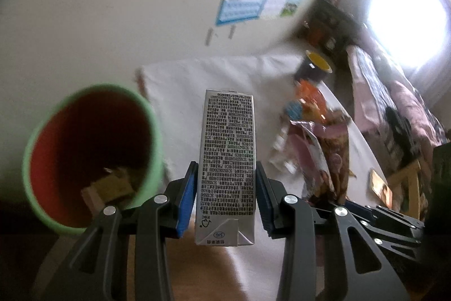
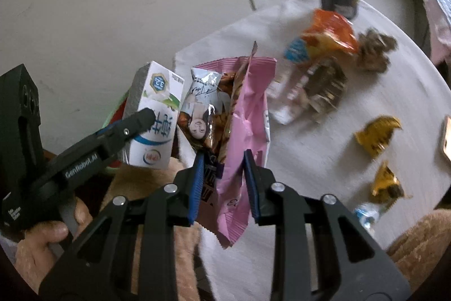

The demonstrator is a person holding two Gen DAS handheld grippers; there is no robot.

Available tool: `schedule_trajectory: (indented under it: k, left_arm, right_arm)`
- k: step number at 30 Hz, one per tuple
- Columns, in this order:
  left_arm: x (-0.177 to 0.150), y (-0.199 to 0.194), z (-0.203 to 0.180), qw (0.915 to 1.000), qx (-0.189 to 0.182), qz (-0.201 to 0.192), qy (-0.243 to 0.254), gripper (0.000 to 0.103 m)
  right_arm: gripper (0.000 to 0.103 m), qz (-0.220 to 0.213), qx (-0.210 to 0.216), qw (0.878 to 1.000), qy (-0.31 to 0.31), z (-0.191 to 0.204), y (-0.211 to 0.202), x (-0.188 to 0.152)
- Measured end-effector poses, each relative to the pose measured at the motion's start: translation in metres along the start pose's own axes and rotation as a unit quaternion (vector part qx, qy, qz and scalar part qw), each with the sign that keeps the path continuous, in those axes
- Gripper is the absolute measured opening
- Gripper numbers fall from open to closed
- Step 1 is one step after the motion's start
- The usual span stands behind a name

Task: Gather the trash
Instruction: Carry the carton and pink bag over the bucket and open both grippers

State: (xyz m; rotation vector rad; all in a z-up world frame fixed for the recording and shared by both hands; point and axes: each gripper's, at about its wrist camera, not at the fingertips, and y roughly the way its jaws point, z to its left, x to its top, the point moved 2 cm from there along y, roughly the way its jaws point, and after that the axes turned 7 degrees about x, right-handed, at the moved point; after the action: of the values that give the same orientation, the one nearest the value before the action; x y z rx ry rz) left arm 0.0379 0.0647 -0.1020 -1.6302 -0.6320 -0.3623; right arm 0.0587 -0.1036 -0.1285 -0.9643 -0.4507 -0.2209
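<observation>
While my left tool (image 1: 225, 202) clamps the stiff, boxy milk carton (image 1: 227, 160) and my right tool (image 2: 224, 182) pinches the limp, crinkly pink wrapper (image 2: 248, 114), I should carry both over the bin (image 1: 93, 157) before releasing. Beyond, more foil and crumpled wrappers (image 2: 328, 38) lie on the cloth-covered worktop (image 2: 324, 160).

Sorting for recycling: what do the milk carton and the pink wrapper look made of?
Milk carton: likely coated paperboard with a silvery matte face, going by its folded, glued end flaps. Pink wrapper: apparently thin plastic film, slightly glossy; it creases softly and has a serrated edge.
</observation>
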Motion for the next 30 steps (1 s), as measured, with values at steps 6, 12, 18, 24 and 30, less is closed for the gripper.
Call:
schedule_trajectory:
  k: [6, 12, 18, 24, 30]
  left_arm:
    - [0.005, -0.005, 0.046, 0.9989, 0.03, -0.014, -0.034, 0.037]
    - [0.002, -0.005, 0.101, 0.994, 0.072, -0.017, -0.081, 0.037]
    - [-0.004, -0.001, 0.144, 0.9882, 0.1, -0.009, -0.116, 0.037]
    - [-0.007, 0.007, 0.164, 0.9844, 0.111, -0.003, -0.136, 0.037]
    - [-0.007, 0.017, 0.172, 0.9831, 0.113, 0.006, -0.144, 0.037]
  right_arm:
    - [0.028, 0.017, 0.012, 0.999, -0.036, 0.036, 0.02, 0.01]
    - [0.028, 0.039, 0.021, 0.996, -0.075, 0.072, 0.049, 0.021]
    - [0.028, 0.055, 0.036, 0.993, -0.097, 0.105, 0.082, 0.036]
    - [0.028, 0.057, 0.04, 0.99, -0.121, 0.133, 0.102, 0.049]
    - [0.028, 0.065, 0.046, 0.99, -0.119, 0.14, 0.117, 0.056]
